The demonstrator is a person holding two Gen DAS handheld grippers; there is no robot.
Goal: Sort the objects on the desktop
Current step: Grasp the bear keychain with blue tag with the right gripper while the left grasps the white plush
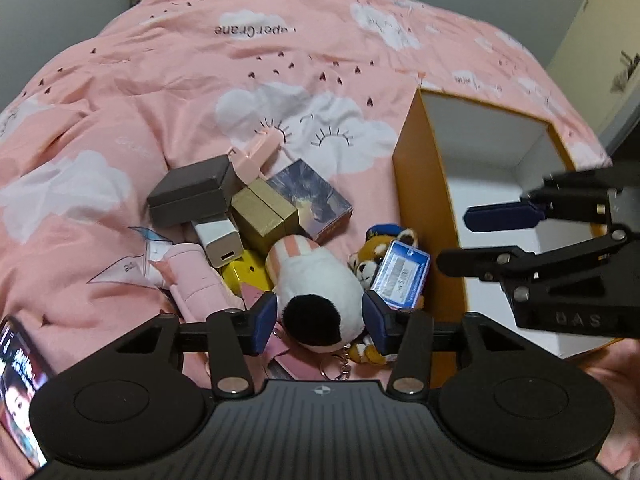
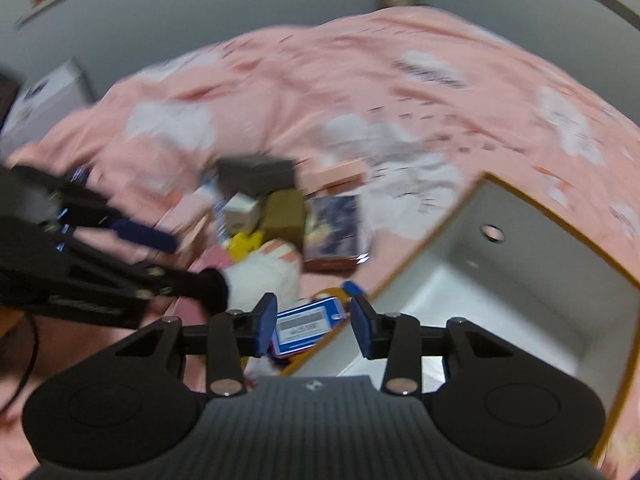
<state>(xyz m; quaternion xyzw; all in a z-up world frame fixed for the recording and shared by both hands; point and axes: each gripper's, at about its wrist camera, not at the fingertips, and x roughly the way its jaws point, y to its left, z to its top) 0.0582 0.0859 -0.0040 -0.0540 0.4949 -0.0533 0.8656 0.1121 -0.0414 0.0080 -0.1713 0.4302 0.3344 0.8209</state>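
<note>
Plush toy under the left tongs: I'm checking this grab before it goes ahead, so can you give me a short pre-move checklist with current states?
1. Plush toy sits between the left tongs pads: ok.
2. Pads pressing on the plush: cannot tell; small gaps seem to show on both sides.
3. Orange box open, with bare white floor inside: ok.
4. Right tongs empty: ok; nothing is between the pads.
5. Path to the box clear: not ok; the right tongs hang over it.
6. Blue card holder clear of the plush: not ok, it lies against it.
</note>
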